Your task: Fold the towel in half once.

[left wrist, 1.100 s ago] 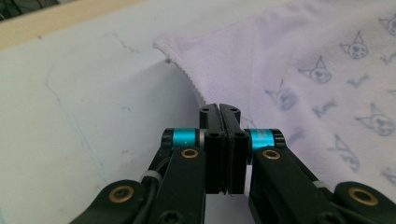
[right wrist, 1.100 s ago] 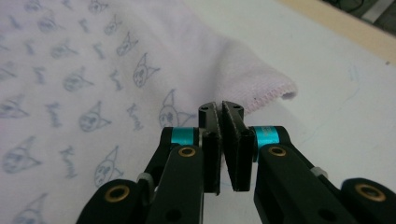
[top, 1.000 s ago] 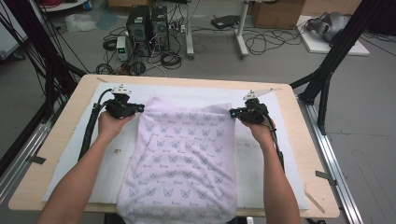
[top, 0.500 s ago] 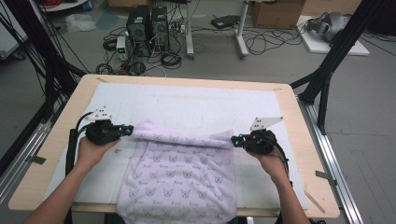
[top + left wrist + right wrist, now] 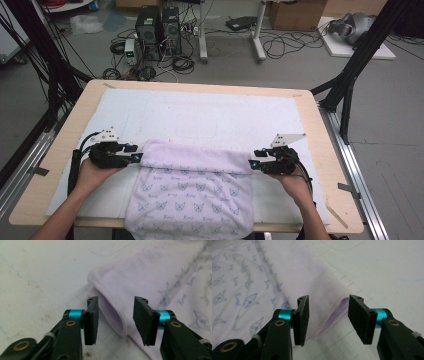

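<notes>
A lilac towel (image 5: 192, 192) printed with small butterflies lies on the white mat (image 5: 210, 117) covering the counter (image 5: 320, 130), its far part folded back toward the person so the plain underside forms a band across the top. The near end hangs over the counter's front edge. The left gripper (image 5: 136, 156) sits at the left end of the fold and the right gripper (image 5: 254, 165) at the right end. Both have just been opening: each pair of jaws stands apart, with the folded edge (image 5: 113, 317) lying loose between them, unpressed.
</notes>
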### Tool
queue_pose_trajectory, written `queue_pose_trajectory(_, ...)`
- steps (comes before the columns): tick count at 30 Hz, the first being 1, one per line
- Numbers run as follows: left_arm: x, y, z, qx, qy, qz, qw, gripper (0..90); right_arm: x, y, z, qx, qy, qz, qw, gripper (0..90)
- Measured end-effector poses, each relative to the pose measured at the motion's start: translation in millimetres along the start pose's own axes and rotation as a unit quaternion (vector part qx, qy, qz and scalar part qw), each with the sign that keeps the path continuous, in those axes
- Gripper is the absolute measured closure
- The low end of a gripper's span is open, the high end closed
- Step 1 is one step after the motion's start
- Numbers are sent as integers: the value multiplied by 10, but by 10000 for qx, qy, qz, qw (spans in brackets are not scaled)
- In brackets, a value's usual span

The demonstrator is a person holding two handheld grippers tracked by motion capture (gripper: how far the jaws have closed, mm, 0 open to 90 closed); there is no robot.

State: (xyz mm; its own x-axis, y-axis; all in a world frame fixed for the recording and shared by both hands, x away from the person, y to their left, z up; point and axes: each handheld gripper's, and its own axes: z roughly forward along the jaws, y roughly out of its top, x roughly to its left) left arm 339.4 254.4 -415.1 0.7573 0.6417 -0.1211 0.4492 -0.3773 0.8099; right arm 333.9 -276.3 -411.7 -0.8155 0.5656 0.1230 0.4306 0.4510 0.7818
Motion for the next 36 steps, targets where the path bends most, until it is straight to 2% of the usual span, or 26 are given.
queue_pose_trajectory(2,25,62,59,42,62,-29,10000,506,-54,69,39,-39,-28,70,10000,477)
queue_pose_trajectory(5,80,87,169,140,109,-133,9998,483,-112,148,183,69,103,120,9999,456)
queue_pose_trajectory(6,96,79,202,167,100,-175,9997,501,-121,160,240,96,175,146,9997,456)
queue_pose_trajectory(7,111,67,230,202,64,-175,9996,566,-135,166,298,152,256,164,9994,459)
queue_pose_trajectory(9,117,54,262,302,54,-110,9995,737,-151,160,393,367,376,235,9983,563)
queue_pose_trajectory(10,112,54,257,262,25,-77,9996,825,-152,154,426,481,497,248,9973,671)
queue_pose_trajectory(12,93,73,210,134,41,17,9999,851,-125,161,439,592,511,88,9969,785)
queue_pose_trajectory(14,83,89,152,0,28,16,10000,856,-81,192,395,480,482,-56,9977,831)
queue_pose_trajectory(19,25,121,-14,-270,50,94,9996,857,10,284,211,93,353,-207,9991,836)
queue_pose_trajectory(21,-31,135,-108,-424,-2,168,9990,856,73,310,117,-80,352,-316,9988,836)
queue_pose_trajectory(25,-166,96,-255,-578,-84,307,9978,854,225,306,-38,-291,380,-482,9977,835)
queue_pose_trajectory(29,-369,-89,-400,-631,-148,451,9969,852,428,198,-168,-512,555,-613,9953,831)
queue_pose_trajectory(32,-491,-271,-479,-527,-190,516,9971,845,621,-3,-206,-407,749,-750,9935,815)
queue_pose_trajectory(36,-640,-525,-546,-280,-289,571,9976,829,808,-252,-245,-224,1091,-742,9910,756)
